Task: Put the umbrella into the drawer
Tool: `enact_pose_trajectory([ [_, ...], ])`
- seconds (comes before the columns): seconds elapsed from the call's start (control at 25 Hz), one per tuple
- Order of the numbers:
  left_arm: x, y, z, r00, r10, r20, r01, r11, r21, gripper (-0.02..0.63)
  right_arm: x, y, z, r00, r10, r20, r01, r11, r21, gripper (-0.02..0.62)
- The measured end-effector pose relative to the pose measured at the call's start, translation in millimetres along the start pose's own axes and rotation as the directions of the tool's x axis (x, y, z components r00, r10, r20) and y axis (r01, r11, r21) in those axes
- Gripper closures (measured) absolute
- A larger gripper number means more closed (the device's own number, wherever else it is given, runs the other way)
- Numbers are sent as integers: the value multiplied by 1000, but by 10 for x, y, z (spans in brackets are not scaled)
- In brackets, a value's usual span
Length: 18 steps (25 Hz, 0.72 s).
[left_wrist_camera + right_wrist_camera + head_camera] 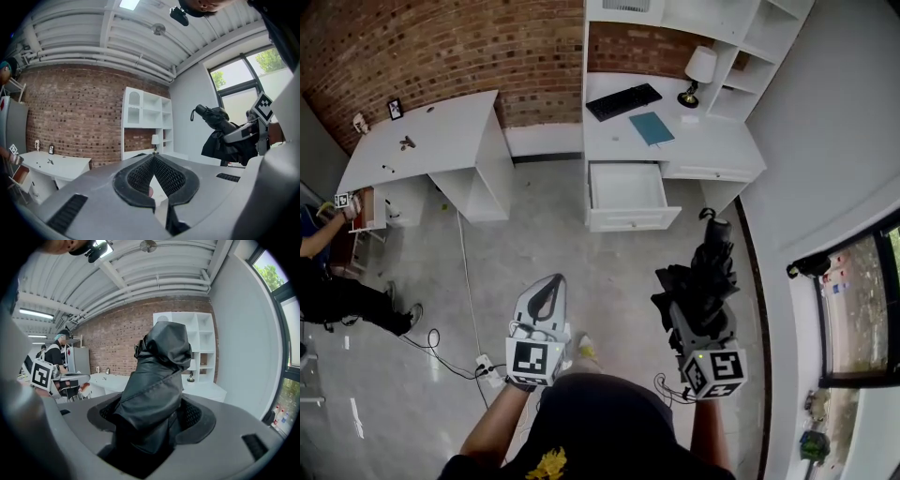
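Left gripper (153,158) jaws meet at the tips, empty. Right of the white shelf unit (145,117), the right gripper (237,136) clasps a black umbrella (216,117).

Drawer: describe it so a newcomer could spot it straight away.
Find the white shelved desk against the brick wall. Under its top, below the keyboard, is the drawer. It alone is pulled open; its neighbour to the right is shut.

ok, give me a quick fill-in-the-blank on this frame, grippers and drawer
The right gripper is shut on a black ____.
The white drawer under the desk stands ____.
The left gripper, jaws together, holds ____.
Missing words: umbrella, open, nothing.
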<state>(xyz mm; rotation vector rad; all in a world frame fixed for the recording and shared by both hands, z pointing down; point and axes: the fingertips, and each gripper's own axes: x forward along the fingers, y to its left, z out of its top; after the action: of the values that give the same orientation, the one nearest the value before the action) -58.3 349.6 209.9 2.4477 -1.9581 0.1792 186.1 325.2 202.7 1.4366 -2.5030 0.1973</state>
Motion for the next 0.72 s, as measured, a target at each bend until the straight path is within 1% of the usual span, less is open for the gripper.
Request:
enact_pose_trajectory([
  [0.12, 293, 230, -2, 1000, -7, 3, 7, 1000, 1, 588, 352, 19, 95, 1000, 5, -3, -5, 1000, -11, 298],
  [0.24, 649, 450, 1, 1000, -21, 8, 21, 1000, -12, 588, 726, -17, 177, 1000, -10, -12, 10, 1000, -10, 298],
  [0.44, 981, 536, 101, 997, -66, 28, 66, 998, -20, 588, 963, -45, 222, 999, -28, -31, 29, 999, 15, 298],
  [0.52, 1118, 561, 85, 996, -85, 24, 85, 996, -13, 588, 1063, -76, 200, 998, -34, -45, 35, 999, 17, 298],
  [0.72, 1514, 662, 1, 996, -81, 27, 82, 996, -45, 588, 1399, -238, 154, 997, -41, -62, 43, 999, 22, 298],
])
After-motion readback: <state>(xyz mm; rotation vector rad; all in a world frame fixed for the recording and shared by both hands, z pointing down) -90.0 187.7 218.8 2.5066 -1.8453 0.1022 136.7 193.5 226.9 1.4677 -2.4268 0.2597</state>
